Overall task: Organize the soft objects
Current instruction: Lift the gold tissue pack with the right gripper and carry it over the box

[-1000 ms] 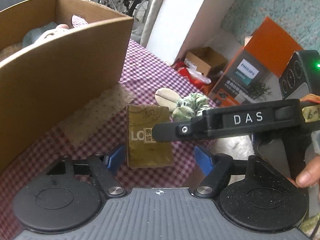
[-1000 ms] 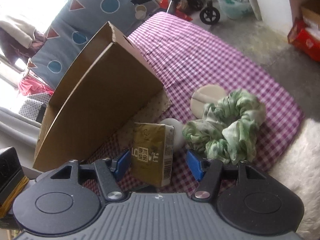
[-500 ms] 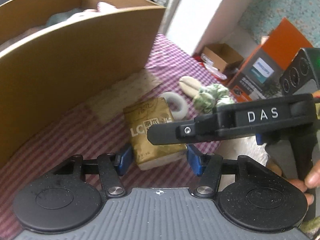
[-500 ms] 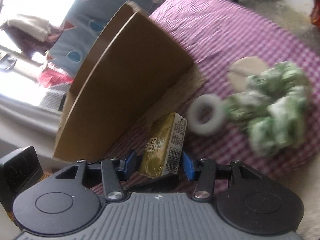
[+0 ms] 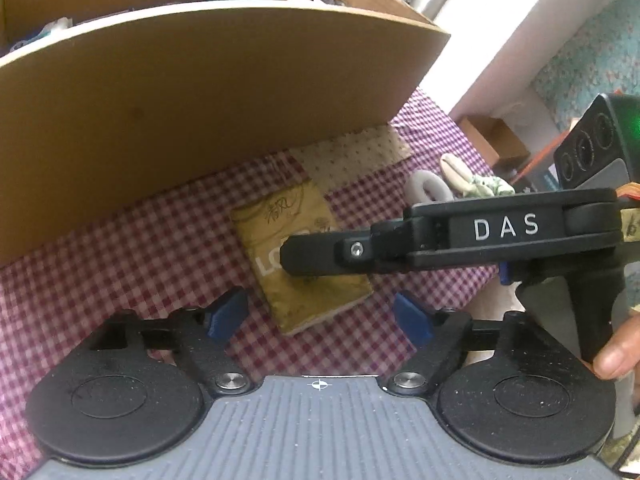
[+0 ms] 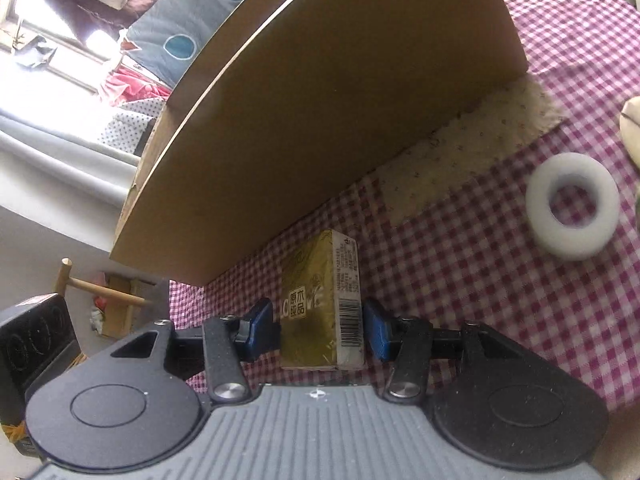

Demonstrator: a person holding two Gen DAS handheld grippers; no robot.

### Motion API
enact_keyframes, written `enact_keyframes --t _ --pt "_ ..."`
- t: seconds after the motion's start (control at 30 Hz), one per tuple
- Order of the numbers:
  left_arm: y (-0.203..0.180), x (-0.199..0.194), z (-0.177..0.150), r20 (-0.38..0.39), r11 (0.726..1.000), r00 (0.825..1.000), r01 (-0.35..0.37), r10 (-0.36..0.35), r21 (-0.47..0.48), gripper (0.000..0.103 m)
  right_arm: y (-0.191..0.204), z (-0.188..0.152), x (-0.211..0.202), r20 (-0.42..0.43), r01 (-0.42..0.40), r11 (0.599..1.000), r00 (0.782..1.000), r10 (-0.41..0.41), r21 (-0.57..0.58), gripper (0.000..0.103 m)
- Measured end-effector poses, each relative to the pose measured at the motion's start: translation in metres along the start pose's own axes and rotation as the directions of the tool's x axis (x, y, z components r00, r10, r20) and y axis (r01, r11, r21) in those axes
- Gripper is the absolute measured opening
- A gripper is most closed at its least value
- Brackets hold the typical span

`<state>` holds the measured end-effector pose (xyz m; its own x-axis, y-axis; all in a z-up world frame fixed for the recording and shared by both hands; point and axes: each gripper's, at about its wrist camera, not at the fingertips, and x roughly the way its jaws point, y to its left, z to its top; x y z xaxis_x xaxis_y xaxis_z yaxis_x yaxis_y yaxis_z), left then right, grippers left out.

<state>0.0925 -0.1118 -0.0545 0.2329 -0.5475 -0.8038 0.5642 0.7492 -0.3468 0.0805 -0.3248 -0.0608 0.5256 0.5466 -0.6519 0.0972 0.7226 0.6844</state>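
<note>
A gold tissue pack sits between the blue pads of my right gripper, which is shut on it close to the checkered tablecloth. In the left wrist view the same pack lies ahead of my open left gripper, with a right gripper finger across it. A large cardboard box with soft things inside stands just behind; it also fills the right wrist view.
A white foam ring, a cream pad and a green scrunchie lie to the right on the cloth. A beige dotted cloth lies under the box corner. Boxes stand on the floor beyond the table edge.
My right gripper has closed in on the tissue pack and moved it left toward the box, away from the ring and scrunchie. The left gripper has opened wider and drawn back slightly.
</note>
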Motion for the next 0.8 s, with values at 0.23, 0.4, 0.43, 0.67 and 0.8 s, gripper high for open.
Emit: enact_keyframes --t 0.23,0.4,0.43,0.67,0.8 --pt "-0.004 0.008 0.004 0.026 0.999 1.000 -0.009 0.008 0.036 0.088 0.013 -0.003 0.003 -0.004 0.039 0.997 0.999 -0.039 -0.059 0.052" --pt "-0.011 0.016 0.003 0.053 0.998 0.998 -0.034 0.032 0.049 0.087 0.024 -0.008 0.005 -0.002 0.071 0.990 0.997 -0.071 -0.124 0.044" --pt "-0.011 0.015 0.002 0.054 0.998 0.998 -0.036 0.034 0.047 0.087 0.025 -0.009 0.004 -0.003 0.068 0.990 0.998 -0.069 -0.124 0.043" --pt "-0.018 -0.010 -0.005 0.117 0.997 0.993 -0.043 0.035 0.069 0.087 0.040 -0.019 -0.018 0.041 0.038 0.987 0.999 -0.032 -0.155 0.041" --pt "-0.031 -0.036 -0.003 0.184 0.991 0.982 -0.065 0.043 0.117 0.086 0.062 -0.020 -0.046 0.099 0.019 0.978 0.995 0.001 -0.206 0.040"
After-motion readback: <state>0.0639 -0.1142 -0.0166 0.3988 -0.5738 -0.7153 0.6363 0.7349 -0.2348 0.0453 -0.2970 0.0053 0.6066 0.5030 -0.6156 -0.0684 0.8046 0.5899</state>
